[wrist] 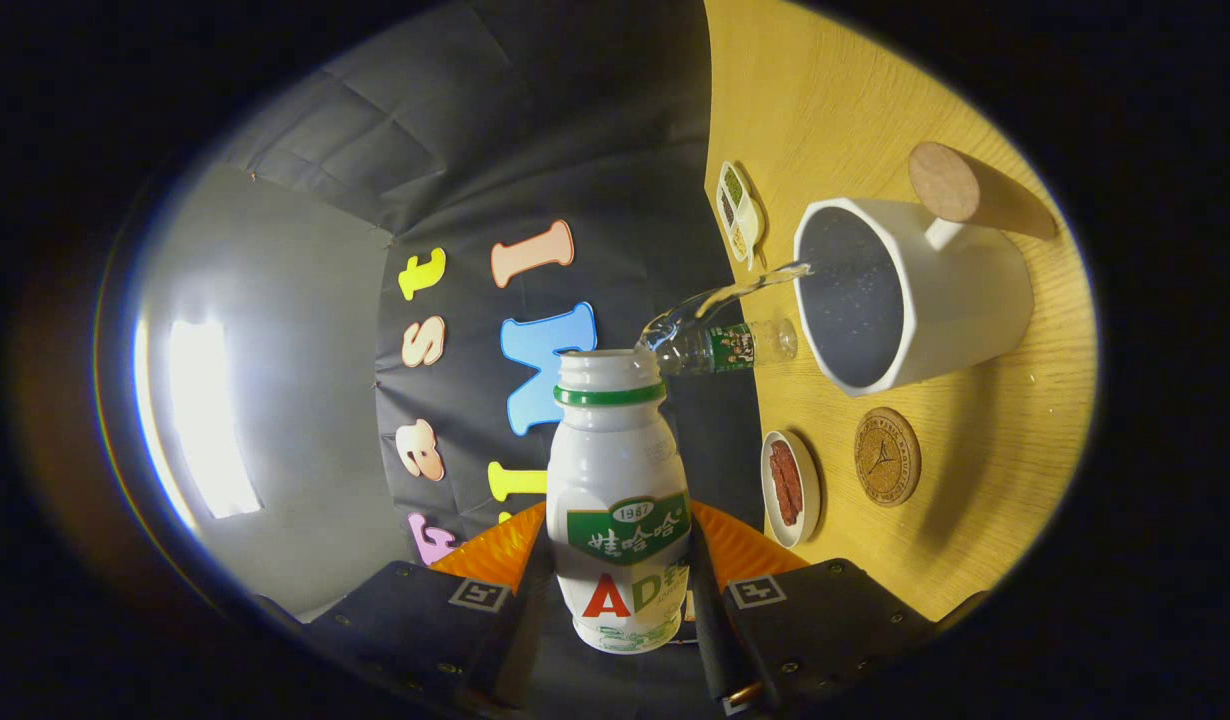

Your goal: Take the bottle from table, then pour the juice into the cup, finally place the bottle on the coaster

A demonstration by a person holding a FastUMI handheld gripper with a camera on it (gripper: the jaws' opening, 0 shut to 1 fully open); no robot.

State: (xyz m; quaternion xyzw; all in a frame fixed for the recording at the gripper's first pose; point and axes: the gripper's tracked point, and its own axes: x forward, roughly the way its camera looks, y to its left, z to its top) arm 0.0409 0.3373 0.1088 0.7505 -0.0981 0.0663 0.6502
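Bottle clamped between tool fingers, pouring toward cup.

The tool clamps the bottle, tipped toward the cup, with the coaster beside it.

Dim booth, bright glare from a light panel, strong fisheye bending, long shadows on the table

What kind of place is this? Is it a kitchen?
Probably a small test booth, not a kitchen: a black cloth wall backs a wooden table set with a white cup and little snack dishes. The gripper grips a pouring bottle.
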